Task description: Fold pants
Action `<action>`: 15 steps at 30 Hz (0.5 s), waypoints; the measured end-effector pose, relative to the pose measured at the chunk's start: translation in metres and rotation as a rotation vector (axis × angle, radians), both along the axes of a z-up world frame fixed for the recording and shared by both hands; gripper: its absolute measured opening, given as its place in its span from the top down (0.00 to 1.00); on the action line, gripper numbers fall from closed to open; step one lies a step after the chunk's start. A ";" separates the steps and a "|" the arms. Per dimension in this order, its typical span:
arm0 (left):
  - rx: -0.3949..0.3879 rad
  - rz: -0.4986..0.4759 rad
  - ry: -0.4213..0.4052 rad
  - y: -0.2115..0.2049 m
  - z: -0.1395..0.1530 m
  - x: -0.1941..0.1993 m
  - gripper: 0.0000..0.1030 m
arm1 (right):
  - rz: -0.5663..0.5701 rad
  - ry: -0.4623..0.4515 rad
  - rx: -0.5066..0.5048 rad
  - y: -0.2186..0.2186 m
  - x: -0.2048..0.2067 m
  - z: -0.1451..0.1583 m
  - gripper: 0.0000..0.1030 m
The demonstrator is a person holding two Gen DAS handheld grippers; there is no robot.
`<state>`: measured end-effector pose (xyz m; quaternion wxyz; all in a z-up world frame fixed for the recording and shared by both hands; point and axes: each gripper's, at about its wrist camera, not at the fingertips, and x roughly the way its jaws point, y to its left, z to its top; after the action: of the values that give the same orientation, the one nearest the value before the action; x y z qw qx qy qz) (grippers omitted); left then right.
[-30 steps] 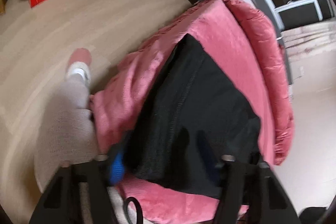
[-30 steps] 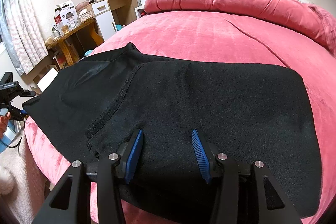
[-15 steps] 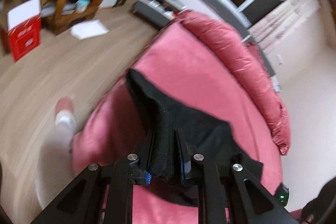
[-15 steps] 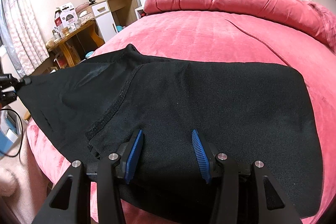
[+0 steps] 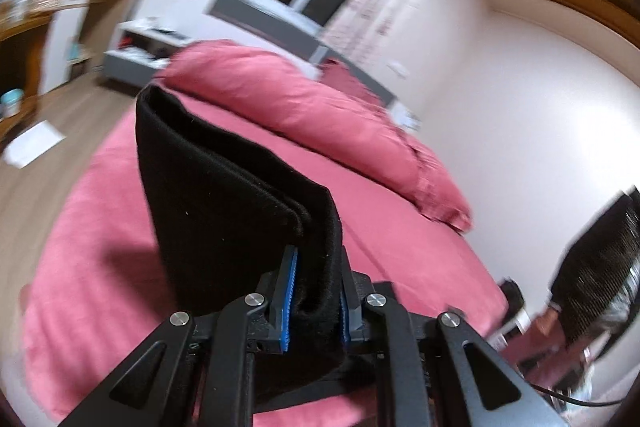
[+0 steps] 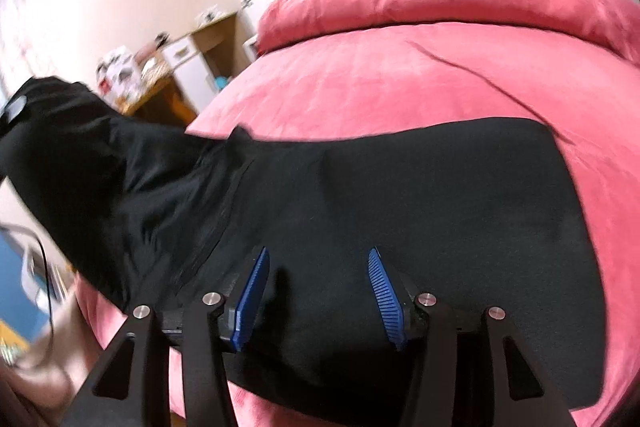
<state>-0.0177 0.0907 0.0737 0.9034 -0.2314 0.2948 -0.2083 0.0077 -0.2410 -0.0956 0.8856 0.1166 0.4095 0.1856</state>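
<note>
The soft black pants (image 6: 400,195) lie on the big bed with the pink fuzzy blanket (image 6: 400,75). Most of the cloth is flat near the front edge of the bed. The left end is not flat now. A second ago it lay over the bed's left side, and the left gripper (image 5: 314,301) had its jaws apart around it. Now those jaws are clamped on the thick black edge, and that end is lifted high in the air. In the right wrist view it stands up at the far left like a tent.

The right gripper (image 6: 316,297) sits over the near middle of the pants, much as before. Its blue pads (image 6: 252,301) are apart and opening a little more. The cloth lies under them, not pinched.

So the fold has begun. I think the lifted end now has to go across to the right and land on the flat part.
</note>
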 end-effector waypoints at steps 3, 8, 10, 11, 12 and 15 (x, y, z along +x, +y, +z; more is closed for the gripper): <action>0.024 -0.116 -0.022 -0.039 0.009 0.008 0.84 | -0.070 0.009 0.036 -0.022 0.004 0.006 0.49; 0.061 -0.310 -0.027 -0.111 0.008 0.021 0.86 | -0.148 -0.019 0.073 -0.051 0.004 0.023 0.49; 0.077 -0.378 -0.011 -0.139 0.000 0.028 0.88 | -0.182 -0.030 0.086 -0.064 0.003 0.030 0.49; 0.085 -0.406 -0.007 -0.151 -0.004 0.030 0.90 | -0.198 -0.031 0.096 -0.071 0.002 0.031 0.49; 0.090 -0.432 0.002 -0.162 -0.010 0.031 0.92 | -0.222 -0.029 0.111 -0.079 0.000 0.033 0.49; 0.114 -0.523 0.043 -0.205 -0.032 0.040 0.93 | -0.274 -0.016 0.141 -0.098 -0.003 0.032 0.49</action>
<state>0.0222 -0.1141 0.0420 0.8240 -0.1006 0.3750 -0.4127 0.0046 -0.3392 -0.0632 0.8954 0.2321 0.3687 0.0921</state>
